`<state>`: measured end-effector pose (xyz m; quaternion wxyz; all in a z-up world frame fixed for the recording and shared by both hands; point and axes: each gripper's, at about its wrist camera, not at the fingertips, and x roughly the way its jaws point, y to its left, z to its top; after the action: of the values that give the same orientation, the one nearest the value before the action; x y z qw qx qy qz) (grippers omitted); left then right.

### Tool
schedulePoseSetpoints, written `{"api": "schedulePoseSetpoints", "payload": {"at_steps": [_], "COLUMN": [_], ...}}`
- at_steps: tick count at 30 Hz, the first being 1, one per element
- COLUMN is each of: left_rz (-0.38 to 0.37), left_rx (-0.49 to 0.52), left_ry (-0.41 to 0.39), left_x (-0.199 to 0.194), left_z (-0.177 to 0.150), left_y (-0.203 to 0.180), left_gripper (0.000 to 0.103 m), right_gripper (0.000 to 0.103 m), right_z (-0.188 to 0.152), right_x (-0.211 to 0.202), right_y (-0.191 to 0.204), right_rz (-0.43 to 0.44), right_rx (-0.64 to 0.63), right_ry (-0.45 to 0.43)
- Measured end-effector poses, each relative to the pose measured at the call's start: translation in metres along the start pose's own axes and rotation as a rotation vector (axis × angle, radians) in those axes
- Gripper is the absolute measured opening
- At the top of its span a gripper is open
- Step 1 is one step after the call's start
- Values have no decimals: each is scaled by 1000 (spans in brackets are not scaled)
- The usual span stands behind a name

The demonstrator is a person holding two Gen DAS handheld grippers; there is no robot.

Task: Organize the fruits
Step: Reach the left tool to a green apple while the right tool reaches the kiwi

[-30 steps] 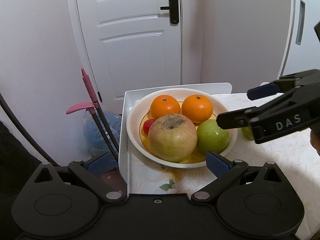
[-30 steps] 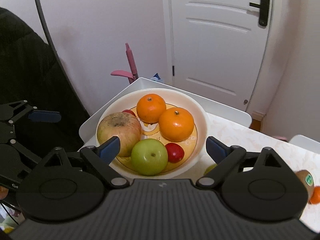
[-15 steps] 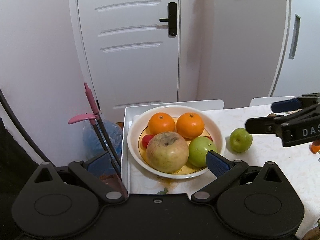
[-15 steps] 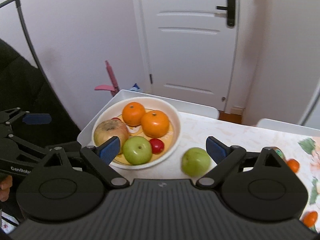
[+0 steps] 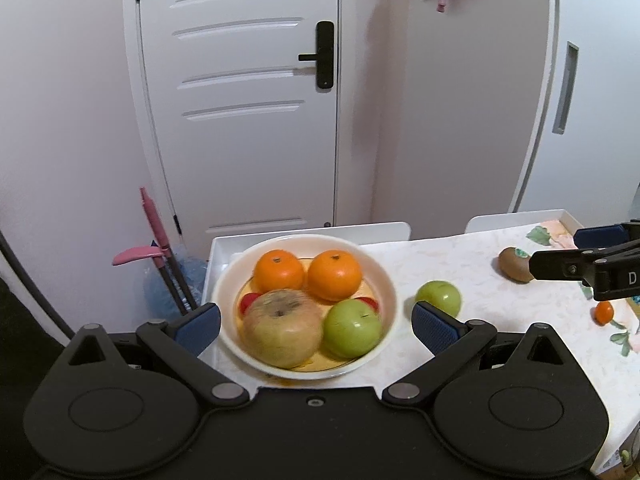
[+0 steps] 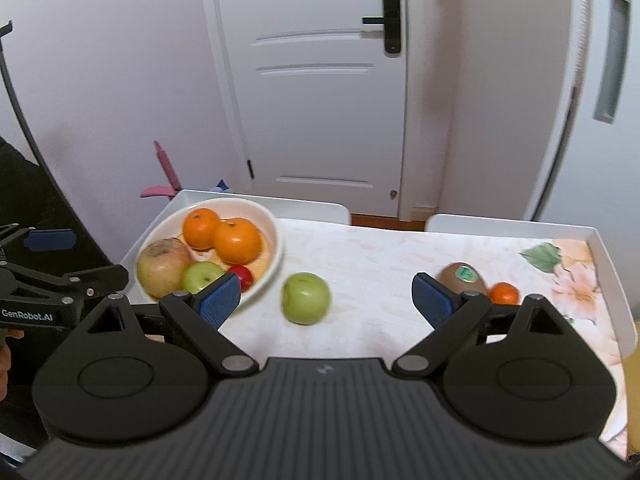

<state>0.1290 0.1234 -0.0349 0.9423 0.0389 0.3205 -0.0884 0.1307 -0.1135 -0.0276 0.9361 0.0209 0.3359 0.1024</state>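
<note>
1. Filling the bottom of the left wrist view, the left gripper [image 5: 316, 322] has its blue-padded jaws spread wide and holds nothing.
2. Just beyond those jaws, at lower centre, a round cream bowl [image 5: 386, 276] holds a large yellowish apple [image 5: 282, 328], a green apple [image 5: 352, 328], two oranges [image 5: 306, 274] and small red fruits.
3. Right of the bowl, near its rim but apart from it, a loose green apple [image 5: 438, 298] lies on the white floral tablecloth [image 5: 460, 256].
4. In the right wrist view, the right gripper [image 6: 326, 298] is also wide open and empty, low in the frame, the loose apple showing between its pads.
5. Behind its right pad, a brown kiwi with a sticker [image 6: 464, 278] and a small orange fruit [image 6: 504, 293] sit close together.
6. Farthest back, a white panelled door [image 6: 320, 92] fills the upper centre.
</note>
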Motion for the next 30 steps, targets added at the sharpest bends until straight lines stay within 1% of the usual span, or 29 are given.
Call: {"api": "schedulePoseSetpoints", "payload": {"at_steps": [3,9,16,21,27,29,30], "left_rz": [15,71,125,159,192,200,203], "left_rx": [-3,-29,-65,-77,-103,-106,-105], "left_ry": [-4,-4,7,11,25,35,41], "left_x": [1,4,21,44,82,94,100], "left_z": [1,1,-1,-3,-4,-6,-6], "left_y": [-15,-51,-97,-125,-148,-153,-155], "left_gripper": [103,103,103,103,101,97,94], "right_gripper": [103,103,103,103,103,103,103], "right_z": [-1,-1,-1,-1,-2,-3,-4], "right_x": [0,5,27,49,80,89,93], "right_y": [-21,-65,-116,-144,-164,-167,-168], "right_rz": [7,35,76,104,140,152,159], "right_rx": [0,-29,-86,-119,-155,-165,-171], "right_ry": [5,13,38,53,69,77,81]}}
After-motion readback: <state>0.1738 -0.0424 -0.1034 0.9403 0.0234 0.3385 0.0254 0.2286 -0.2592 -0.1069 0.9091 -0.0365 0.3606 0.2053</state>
